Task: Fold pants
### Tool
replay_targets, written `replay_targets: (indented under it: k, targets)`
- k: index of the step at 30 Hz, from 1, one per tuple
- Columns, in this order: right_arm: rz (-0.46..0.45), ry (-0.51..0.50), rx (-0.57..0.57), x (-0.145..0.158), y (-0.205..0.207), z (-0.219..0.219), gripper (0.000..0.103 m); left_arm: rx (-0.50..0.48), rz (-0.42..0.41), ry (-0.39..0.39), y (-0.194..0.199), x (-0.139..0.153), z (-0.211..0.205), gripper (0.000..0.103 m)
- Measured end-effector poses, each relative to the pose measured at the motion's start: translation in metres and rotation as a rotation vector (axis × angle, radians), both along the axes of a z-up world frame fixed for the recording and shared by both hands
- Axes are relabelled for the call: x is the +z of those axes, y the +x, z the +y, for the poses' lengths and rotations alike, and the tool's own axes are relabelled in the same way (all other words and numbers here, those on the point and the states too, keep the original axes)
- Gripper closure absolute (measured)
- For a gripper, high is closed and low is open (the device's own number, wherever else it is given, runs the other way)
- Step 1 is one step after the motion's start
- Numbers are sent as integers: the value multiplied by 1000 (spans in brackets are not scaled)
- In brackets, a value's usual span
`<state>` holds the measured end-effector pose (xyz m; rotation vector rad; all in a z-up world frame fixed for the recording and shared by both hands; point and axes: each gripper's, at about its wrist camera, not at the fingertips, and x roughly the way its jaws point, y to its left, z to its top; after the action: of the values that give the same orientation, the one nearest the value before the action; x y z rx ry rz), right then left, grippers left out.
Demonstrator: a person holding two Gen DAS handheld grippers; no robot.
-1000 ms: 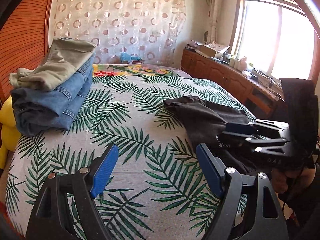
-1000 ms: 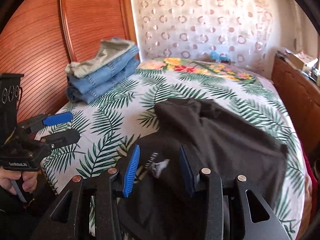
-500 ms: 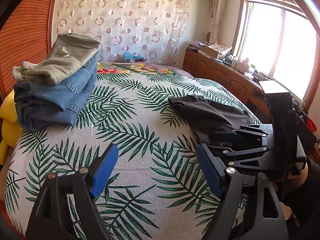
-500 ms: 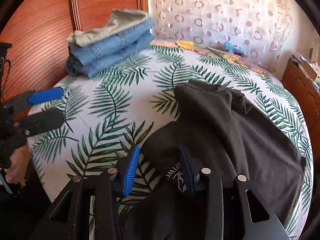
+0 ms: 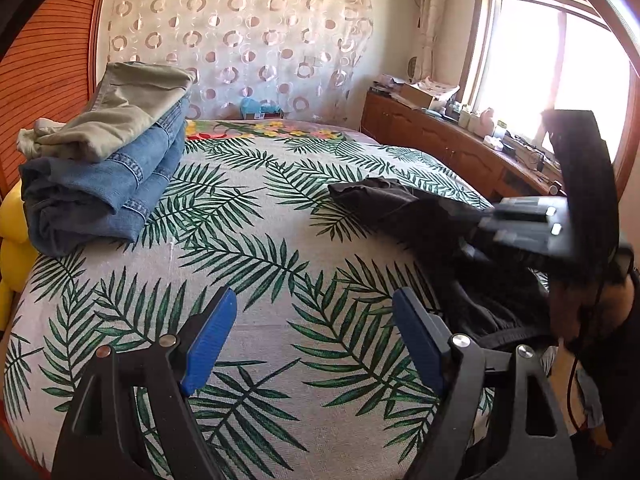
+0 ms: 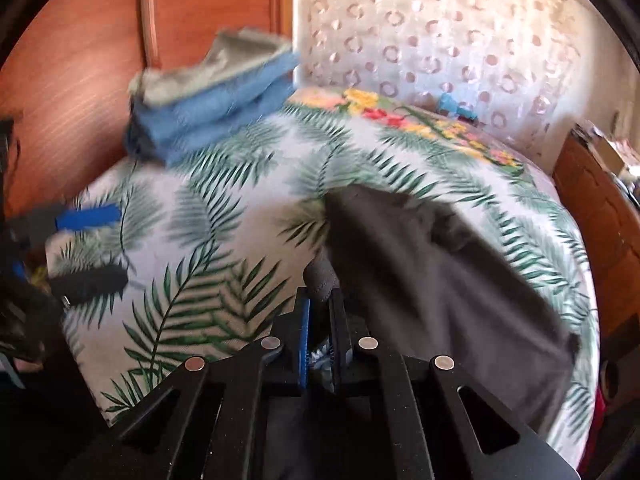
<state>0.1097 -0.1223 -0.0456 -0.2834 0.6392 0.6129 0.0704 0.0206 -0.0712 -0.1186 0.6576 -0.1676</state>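
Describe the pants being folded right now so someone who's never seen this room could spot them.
Start at the bed with the palm-leaf cover. The folded pile of denim and khaki sits at one side; the black pants lie spread out at the other. They alone are dark and unfolded, pinched in the right gripper.

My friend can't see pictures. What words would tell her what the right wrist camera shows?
The right hand-held gripper is shut on a bunched edge of the dark pants, its jaws having just closed on the cloth. The pants lie on a bed with a palm-leaf cover. Folded jeans, blurred, are stacked at the far left corner.
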Motion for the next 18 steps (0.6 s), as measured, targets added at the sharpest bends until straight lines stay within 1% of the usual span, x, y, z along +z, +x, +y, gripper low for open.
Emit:
replay_targets:
  k: [4,9,13,18]
  targets:
    - [-19,40,-59,16,8,-30,95,-13,4,6,0,-2,-5,22]
    - [-37,50,-134,27,20,-67,95,-25,10,9,0,-4,-11,22]
    - [-39,23,-194,25,33,-87,95,-34,13,15,0,-5,-15,22]
    - [9,42,-260,14,52,-103,95,-37,15,18,0,-5,-17,22]
